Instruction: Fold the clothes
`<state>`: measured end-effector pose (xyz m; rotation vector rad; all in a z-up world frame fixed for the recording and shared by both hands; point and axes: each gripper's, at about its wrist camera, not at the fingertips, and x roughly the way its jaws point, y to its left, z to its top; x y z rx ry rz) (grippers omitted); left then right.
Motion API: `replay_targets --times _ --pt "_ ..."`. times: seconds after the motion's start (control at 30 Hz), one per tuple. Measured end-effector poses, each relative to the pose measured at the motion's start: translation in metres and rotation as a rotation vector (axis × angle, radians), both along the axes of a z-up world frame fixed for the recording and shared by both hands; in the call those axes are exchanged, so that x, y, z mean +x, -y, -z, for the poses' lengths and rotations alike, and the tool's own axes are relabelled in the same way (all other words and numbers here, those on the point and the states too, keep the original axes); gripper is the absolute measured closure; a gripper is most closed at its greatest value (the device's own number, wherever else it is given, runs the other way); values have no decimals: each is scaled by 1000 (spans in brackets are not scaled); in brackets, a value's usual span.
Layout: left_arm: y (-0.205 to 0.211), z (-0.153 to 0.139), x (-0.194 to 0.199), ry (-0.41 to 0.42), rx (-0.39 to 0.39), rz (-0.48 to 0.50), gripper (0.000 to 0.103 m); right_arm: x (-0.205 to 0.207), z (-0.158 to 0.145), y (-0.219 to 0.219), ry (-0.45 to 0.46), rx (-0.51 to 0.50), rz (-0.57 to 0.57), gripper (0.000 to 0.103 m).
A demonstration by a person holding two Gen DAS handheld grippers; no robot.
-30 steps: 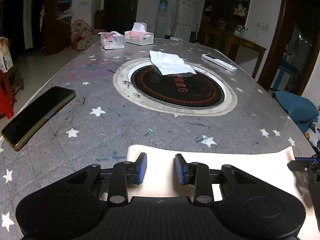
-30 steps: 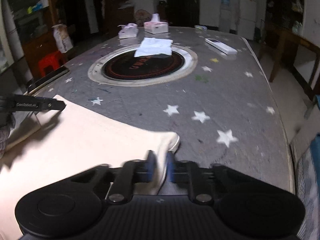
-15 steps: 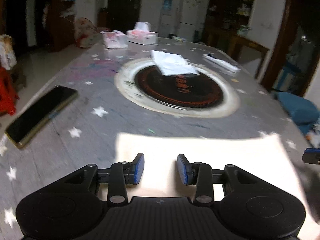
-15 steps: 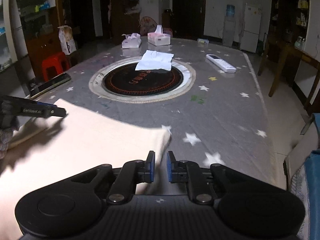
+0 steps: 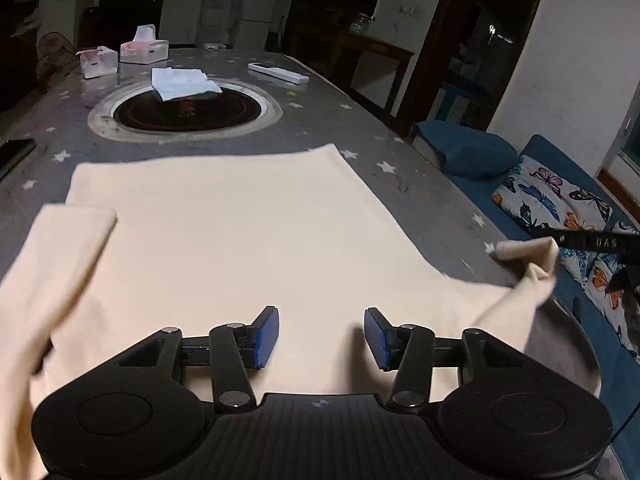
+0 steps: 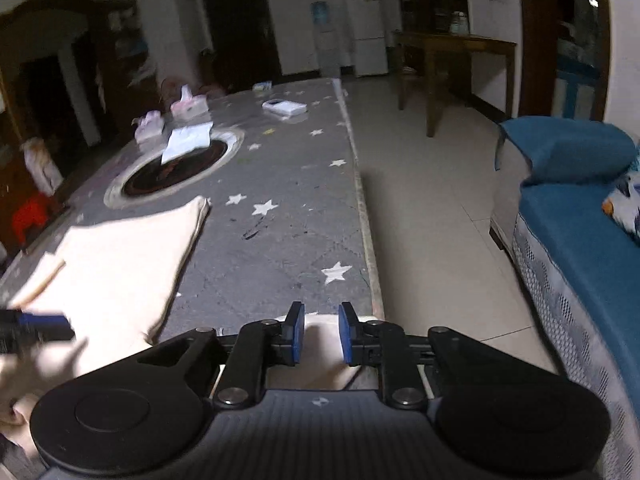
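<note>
A: Whereabouts of the garment?

B: Flat on the starred table, directly ahead of the left gripper. Long axis straight away from that claw, far hem toward the round inset.

A: State of that left claw?

B: Released, blue pads wide apart, hovering over the near edge with nothing between them.

A: And the right gripper?

B: Apparently clenched on the right sleeve, cream cloth pinched between narrow-set pads. Raised off the surface at the table's right edge.

A: Opposite sleeve?

B: Left sleeve loose beside the body, ungripped.

A: Direction for the fold, then?

B: Probably leftward, across the long axis, onto the body. Nearer by far for the right hand, with cloth already in grip. Some risk of dragging the body askew unless pinned by the left.
</note>
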<state>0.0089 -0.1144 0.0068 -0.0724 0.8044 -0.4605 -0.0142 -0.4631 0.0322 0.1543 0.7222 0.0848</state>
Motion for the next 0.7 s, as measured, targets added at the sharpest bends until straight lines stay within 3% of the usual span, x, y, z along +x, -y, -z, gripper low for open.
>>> replay_targets --times 0.07,0.2,0.37,0.57,0.6,0.63,0.7 --pt "1 0 -6 8 -1 -6 47 -4 0 -1 9 13 -1 69" --pt "2 1 -9 15 3 -12 46 -7 5 -4 -3 4 -9 68" --pt "5 2 -12 26 15 -14 43 5 -10 -16 26 -103 -77 68" --pt "4 4 -13 30 1 -26 42 25 -4 -47 -77 -236 -235 70" --pt "4 4 -13 31 2 -25 42 26 0 -52 -102 -276 -251 71" --pt "4 4 -15 33 2 -24 42 27 4 -57 -117 -316 -262 82" --pt "5 5 -15 40 4 -20 41 27 6 -62 -124 -358 -270 93"
